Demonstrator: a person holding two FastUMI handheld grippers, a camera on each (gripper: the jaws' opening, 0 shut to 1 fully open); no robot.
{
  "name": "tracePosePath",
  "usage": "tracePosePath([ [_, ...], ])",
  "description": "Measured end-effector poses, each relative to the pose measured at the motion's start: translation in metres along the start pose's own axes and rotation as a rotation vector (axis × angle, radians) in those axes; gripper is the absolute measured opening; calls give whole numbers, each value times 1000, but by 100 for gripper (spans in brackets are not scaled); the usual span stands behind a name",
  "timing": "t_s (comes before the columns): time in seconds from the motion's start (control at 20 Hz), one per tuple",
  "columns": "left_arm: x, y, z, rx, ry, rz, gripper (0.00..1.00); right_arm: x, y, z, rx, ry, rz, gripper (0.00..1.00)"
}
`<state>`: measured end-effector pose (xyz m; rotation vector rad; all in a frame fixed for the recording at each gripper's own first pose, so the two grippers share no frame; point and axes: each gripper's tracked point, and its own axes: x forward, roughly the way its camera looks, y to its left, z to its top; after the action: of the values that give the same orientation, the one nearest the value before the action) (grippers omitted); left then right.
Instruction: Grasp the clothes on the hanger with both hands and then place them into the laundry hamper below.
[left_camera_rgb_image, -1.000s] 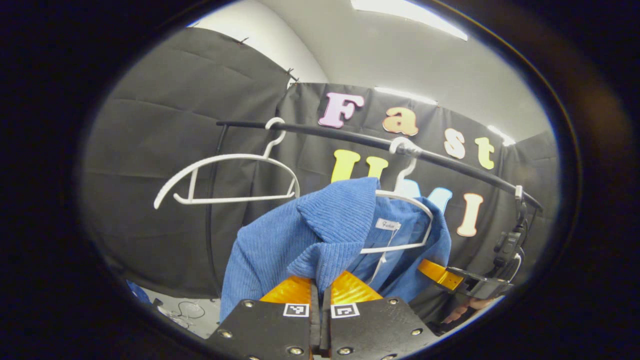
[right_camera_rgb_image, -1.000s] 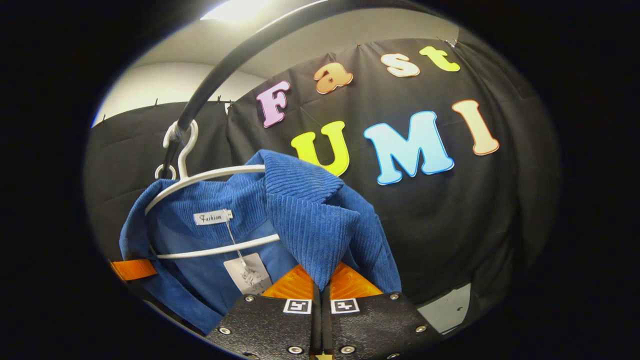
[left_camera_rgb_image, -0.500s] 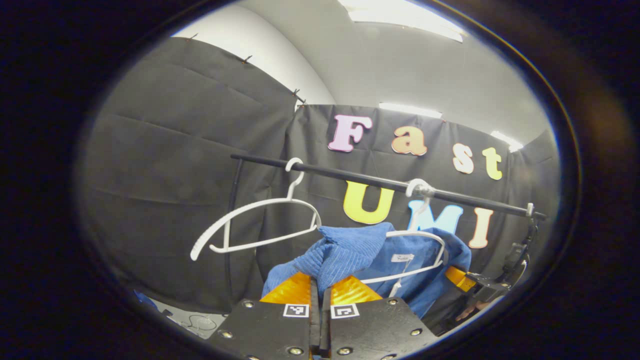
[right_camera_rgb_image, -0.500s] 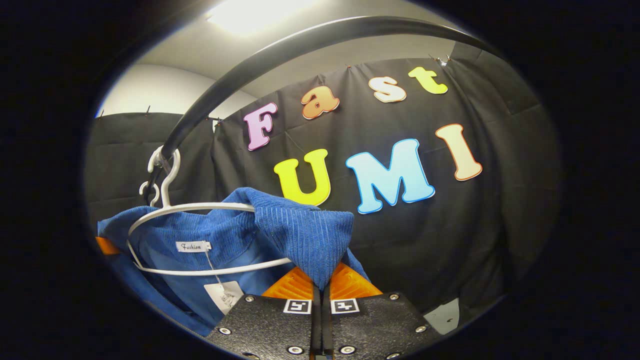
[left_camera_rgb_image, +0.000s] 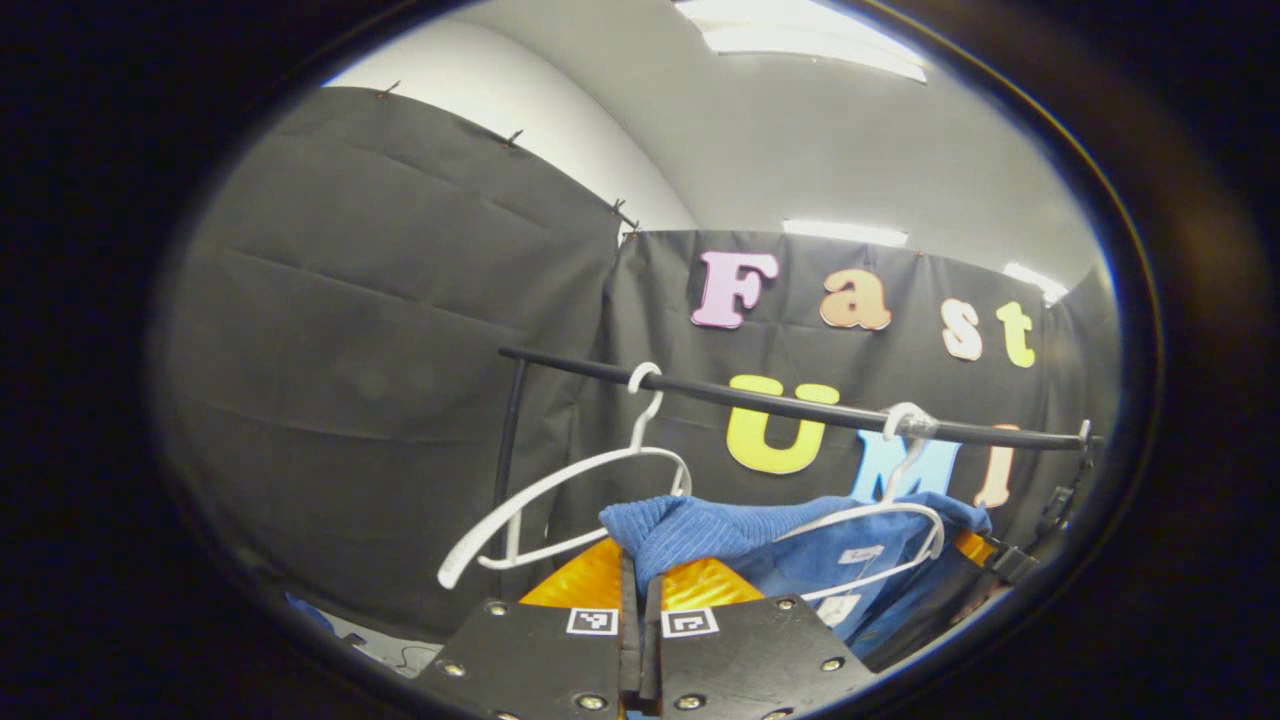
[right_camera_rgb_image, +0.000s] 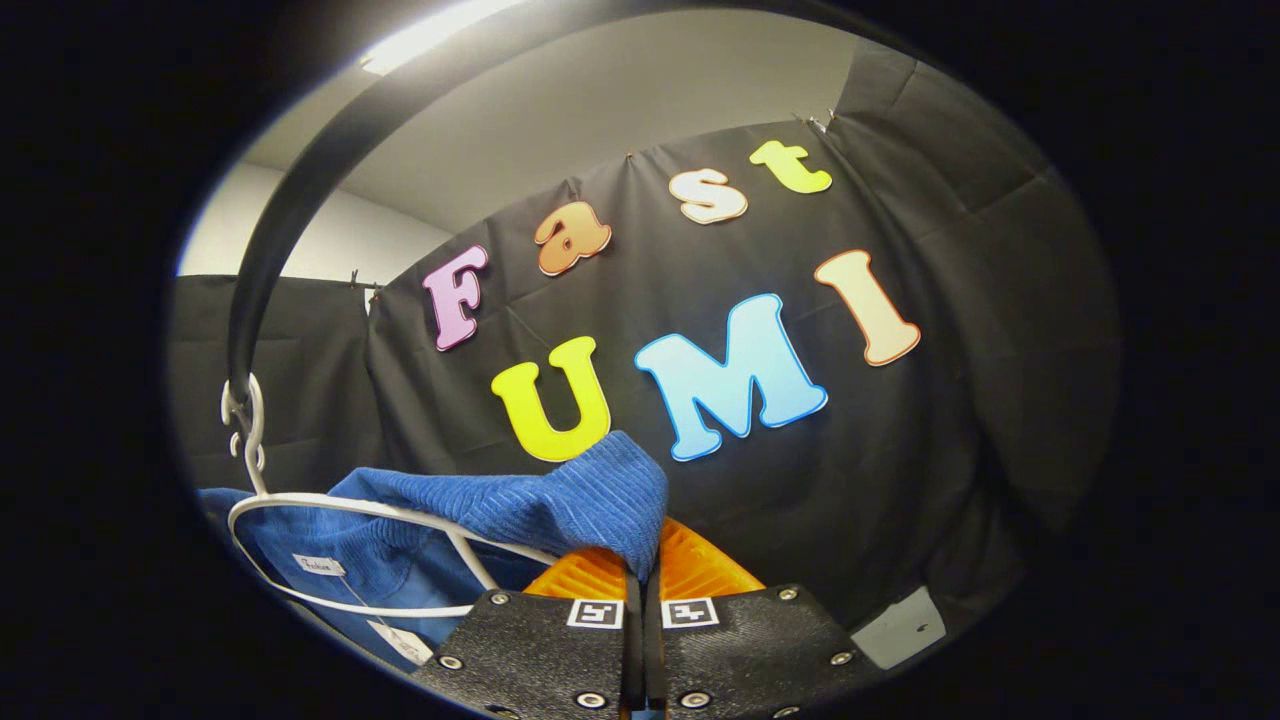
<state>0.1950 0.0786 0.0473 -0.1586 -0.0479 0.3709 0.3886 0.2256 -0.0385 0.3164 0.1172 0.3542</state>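
A blue ribbed garment (left_camera_rgb_image: 720, 530) hangs on a white hanger (left_camera_rgb_image: 880, 520) from the black rail (left_camera_rgb_image: 780, 405). My left gripper (left_camera_rgb_image: 640, 590) is shut on one shoulder fold of it, low in the left gripper view. In the right gripper view the same blue garment (right_camera_rgb_image: 560, 505) drapes over its white hanger (right_camera_rgb_image: 330, 505), and my right gripper (right_camera_rgb_image: 642, 585) is shut on the other shoulder fold. The right gripper's far end (left_camera_rgb_image: 985, 552) peeks past the garment in the left gripper view. The hamper is hidden.
A second, bare white hanger (left_camera_rgb_image: 570, 490) hangs on the rail left of the garment. The rail's upright post (left_camera_rgb_image: 505, 440) stands behind it. The rail (right_camera_rgb_image: 290, 200) arcs close overhead in the right gripper view. A strip of pale floor (right_camera_rgb_image: 900, 625) lies low right.
Both grippers have pulled back and down with the garment's shoulders held, so rail and hangers sit farther off. The cloth now stretches flatter across the hanger.
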Motion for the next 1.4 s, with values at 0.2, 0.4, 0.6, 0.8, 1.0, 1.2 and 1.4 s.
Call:
tracePosePath([
  [0.2, 15, 13, 0, -1, 2, 19, 1, 9, -3, 2, -43, -47, -19, 0],
  [0.4, 27, 21, -11, -26, 34, 14, 1, 12, -2, 8, -29, -86, -12, 0],
  [0.6, 47, 26, -18, -30, 59, -52, 1, 10, -7, 2, -72, -101, -14, 0],
  [0.8, 63, 36, -36, -36, 113, -87, 1, 9, -7, 1, -138, -122, -12, 0],
  [1.0, 67, 30, -45, -46, 121, -105, 1, 11, -9, -2, -186, -128, -32, 0],
  [1.2, 61, 29, -59, -53, 151, -138, 1, 5, -9, 3, -216, -152, -59, 0],
  [1.4, 67, 28, -86, -59, 225, -172, 1, 7, -12, 13, -400, -226, -96, 0],
])
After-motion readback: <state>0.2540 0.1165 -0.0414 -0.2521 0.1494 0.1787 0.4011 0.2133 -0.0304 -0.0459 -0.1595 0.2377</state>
